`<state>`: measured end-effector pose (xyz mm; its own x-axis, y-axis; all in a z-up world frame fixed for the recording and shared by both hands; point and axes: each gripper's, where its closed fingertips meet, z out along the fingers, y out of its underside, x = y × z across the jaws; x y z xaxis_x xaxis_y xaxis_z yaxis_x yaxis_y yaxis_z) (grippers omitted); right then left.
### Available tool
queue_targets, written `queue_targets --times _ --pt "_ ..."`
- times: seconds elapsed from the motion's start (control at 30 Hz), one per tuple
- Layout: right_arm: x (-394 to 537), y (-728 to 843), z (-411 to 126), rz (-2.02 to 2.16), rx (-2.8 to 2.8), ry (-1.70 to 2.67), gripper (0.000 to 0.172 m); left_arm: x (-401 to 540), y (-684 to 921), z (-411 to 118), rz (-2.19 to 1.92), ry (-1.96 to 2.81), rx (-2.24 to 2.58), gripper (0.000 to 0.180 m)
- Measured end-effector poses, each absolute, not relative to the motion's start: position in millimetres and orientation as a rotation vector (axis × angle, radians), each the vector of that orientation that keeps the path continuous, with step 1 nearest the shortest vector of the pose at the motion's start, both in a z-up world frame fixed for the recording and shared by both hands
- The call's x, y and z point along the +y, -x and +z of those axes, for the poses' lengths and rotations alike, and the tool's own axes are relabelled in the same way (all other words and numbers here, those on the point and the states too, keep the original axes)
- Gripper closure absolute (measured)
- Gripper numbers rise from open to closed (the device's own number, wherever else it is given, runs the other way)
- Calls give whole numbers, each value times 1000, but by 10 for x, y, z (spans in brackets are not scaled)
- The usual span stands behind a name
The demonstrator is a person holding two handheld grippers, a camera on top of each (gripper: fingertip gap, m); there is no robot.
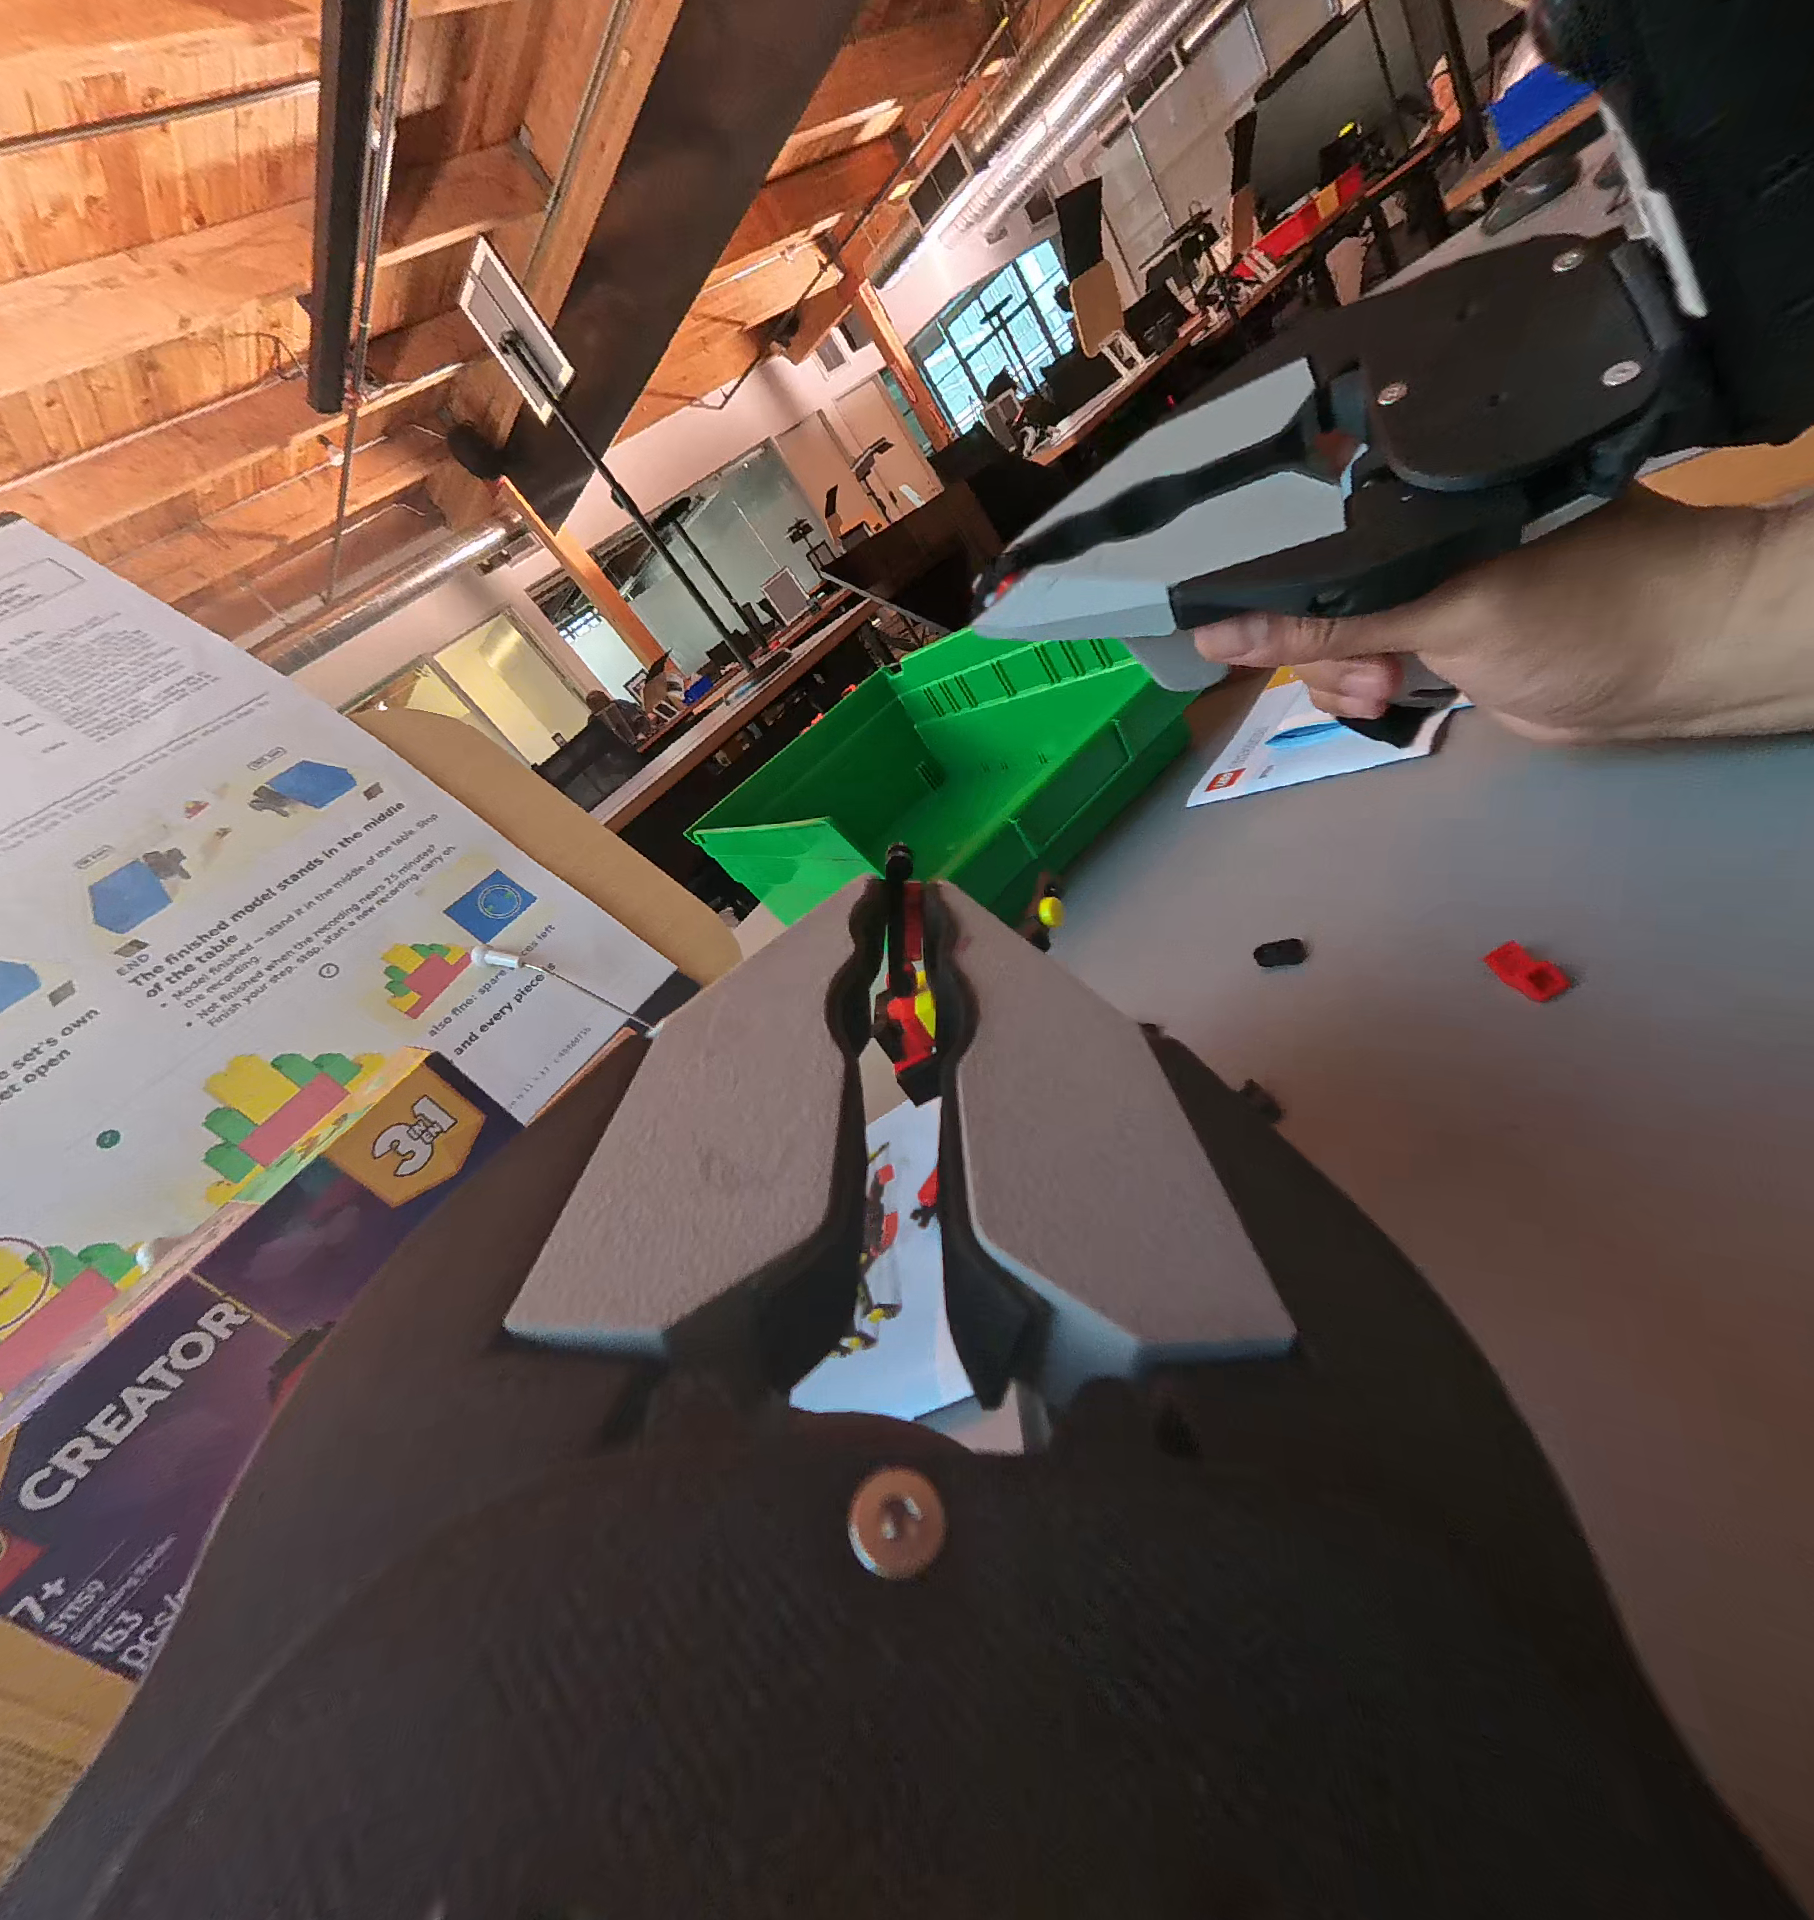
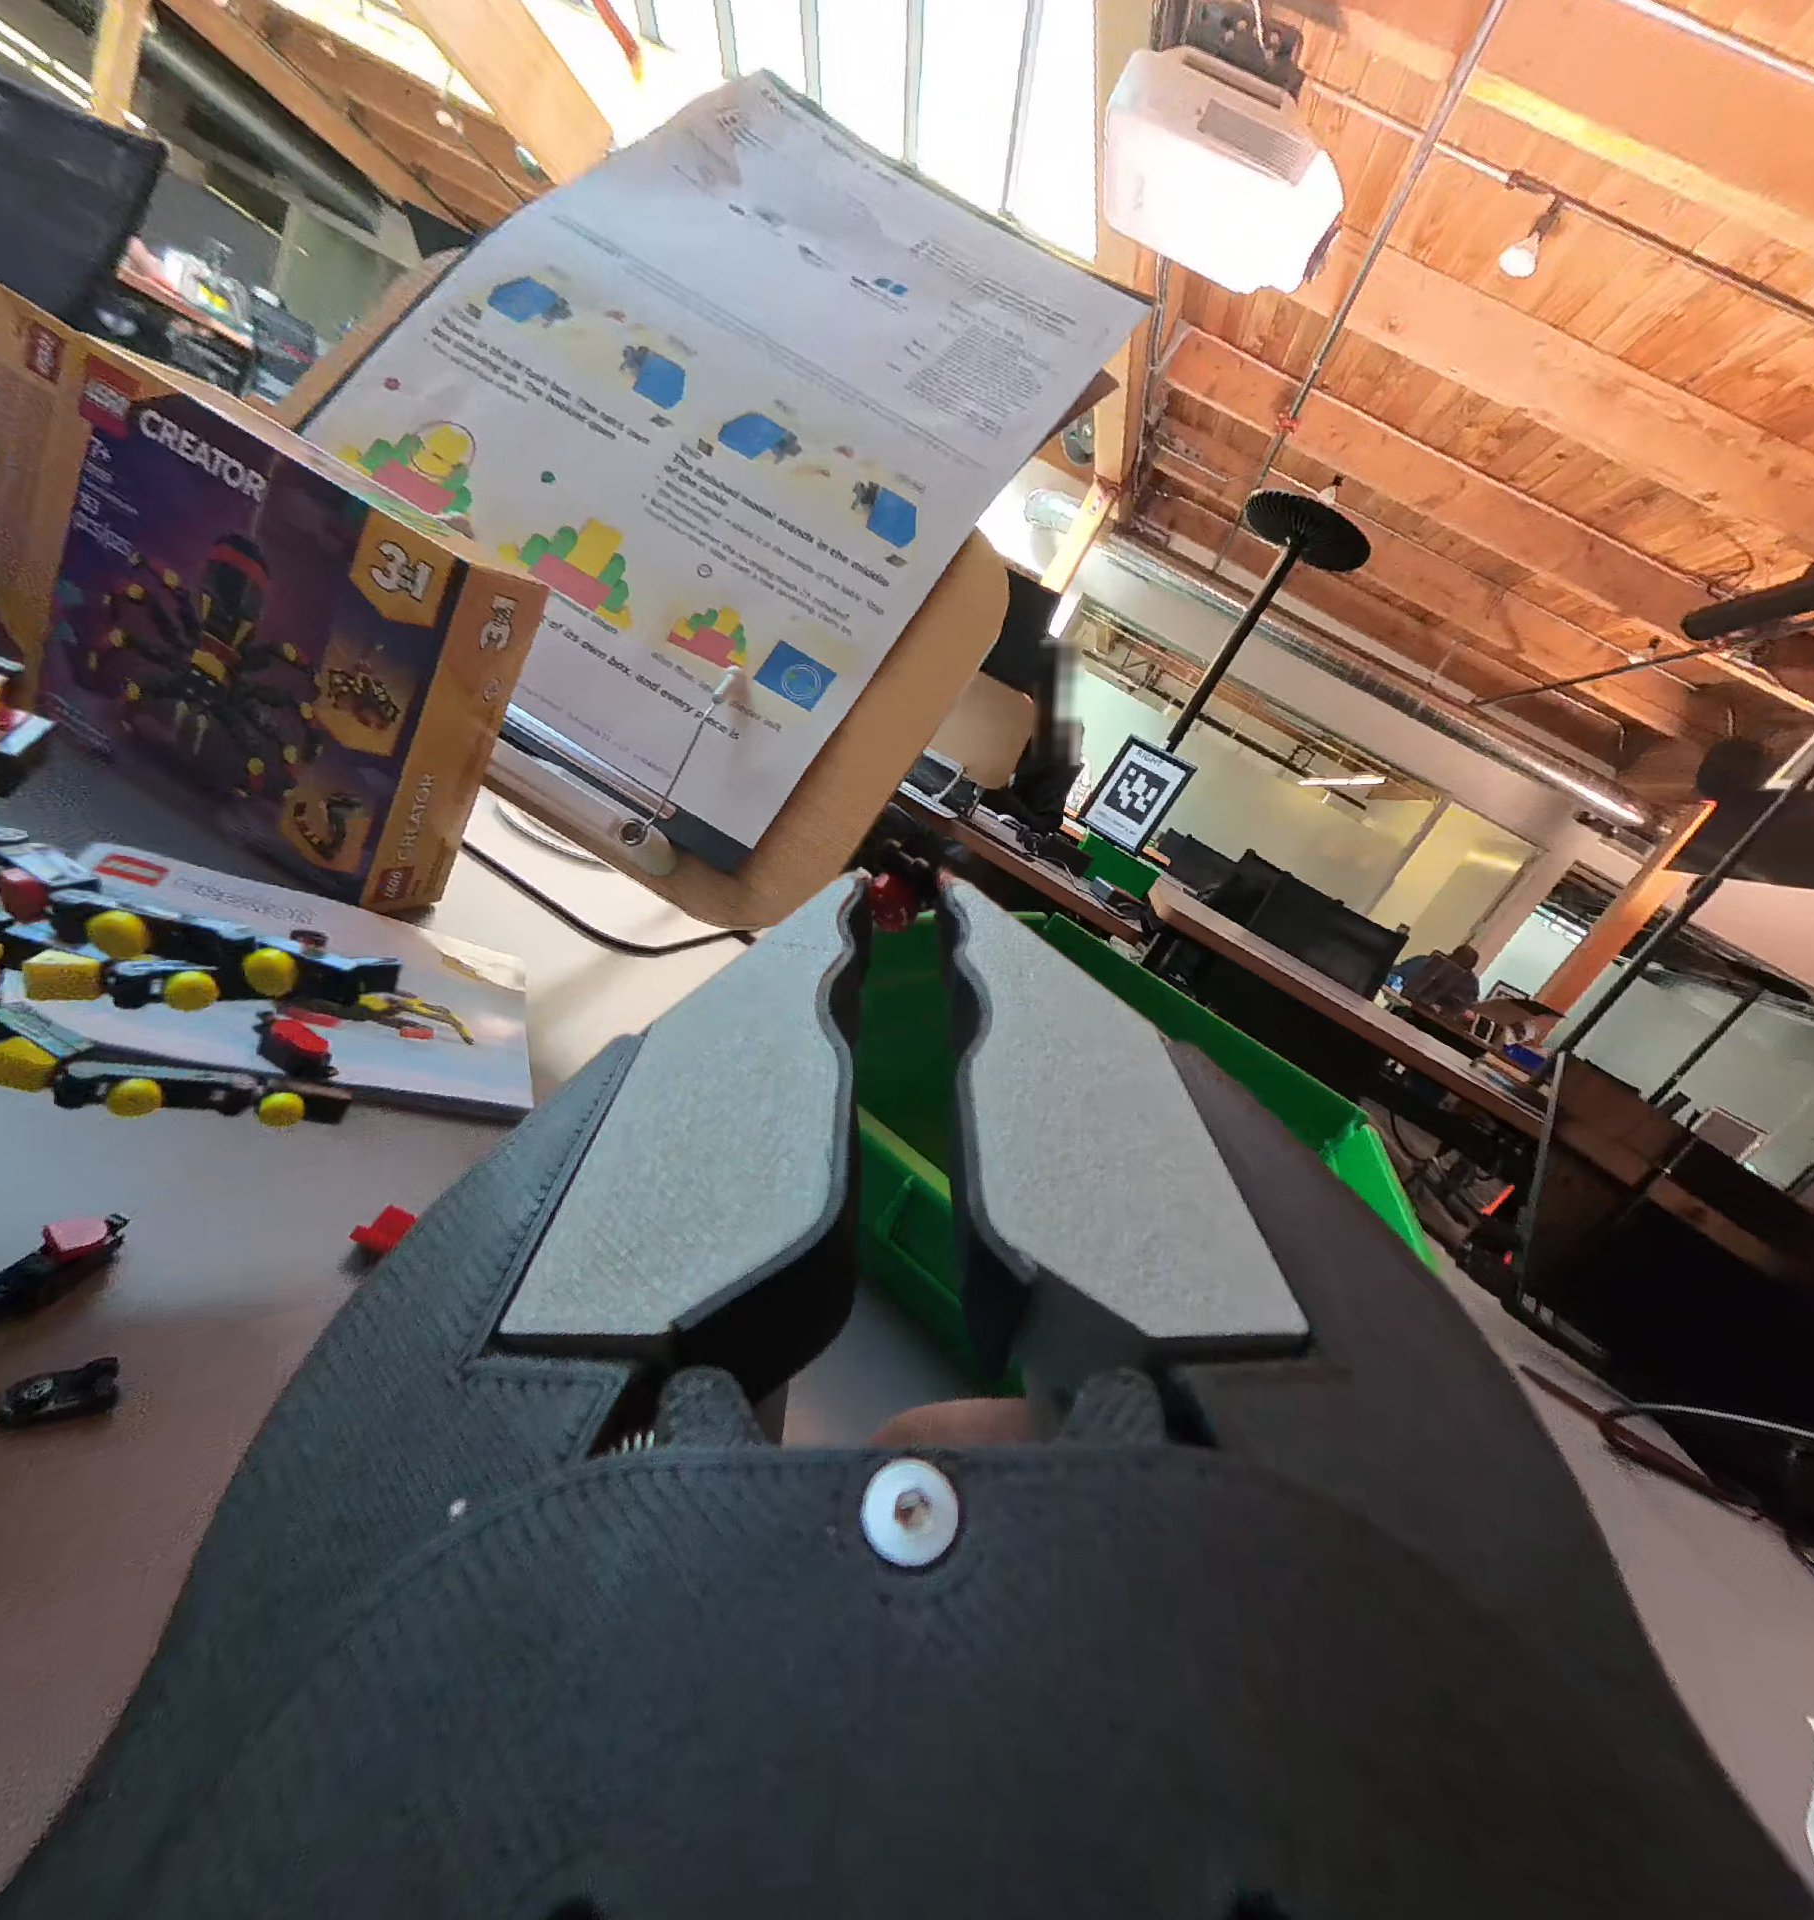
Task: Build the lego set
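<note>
Where ridged jaws meet: knobbly red-and-black piece (image 2: 895, 896).

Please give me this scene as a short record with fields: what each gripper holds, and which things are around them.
left gripper: fingers closed on a small black, red and yellow brick assembly
right gripper: fingers closed on a small red and black piece at the tips
beyond both: green bin
table: loose red piece, loose black piece
left side: toy set box, propped instruction sheet, booklet with black and yellow built parts

Green bin (image 1: 986, 769) perhaps blocks ahead.
</note>
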<state>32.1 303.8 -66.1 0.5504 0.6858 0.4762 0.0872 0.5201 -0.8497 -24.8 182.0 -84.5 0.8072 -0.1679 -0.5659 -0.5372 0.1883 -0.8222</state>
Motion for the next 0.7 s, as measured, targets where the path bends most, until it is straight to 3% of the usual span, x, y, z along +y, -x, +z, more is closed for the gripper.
queue_targets --times 0.47,0.7 --pt "3220 -594 -782 276 -847 1085 163 1844 468 -890 277 1405 558 176" --pt "3111 -456 -899 399 -933 1111 163 1860 555 -890 267 1420 515 176"
